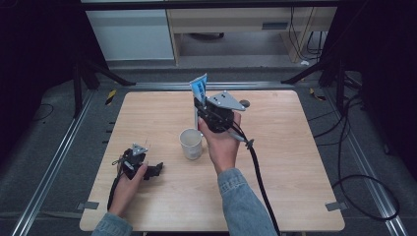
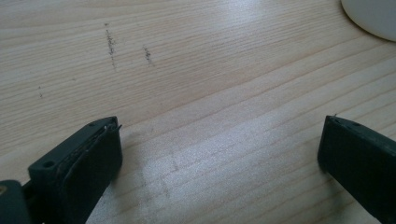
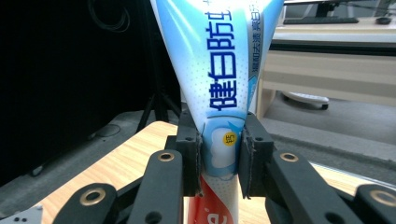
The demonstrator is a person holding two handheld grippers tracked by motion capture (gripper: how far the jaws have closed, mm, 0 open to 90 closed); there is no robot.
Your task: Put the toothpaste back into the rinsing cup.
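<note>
Toothpaste tube held up, cup waiting below.

Over the table [image 1: 275, 167], my right gripper [image 3: 219, 154] has its jaws clenched on the soft tube [image 3: 219, 70] above the cup [image 1: 191, 143]; squeezed there, it could slip or tip. My left gripper [image 2: 219, 154] rests released.

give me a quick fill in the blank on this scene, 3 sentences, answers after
1. The right gripper is shut on a ____ held upright.
2. The left gripper rests on the table with its jaws ____.
3. The white ____ stands on the table between the two hands.

Answers: toothpaste tube; open; mug
</note>
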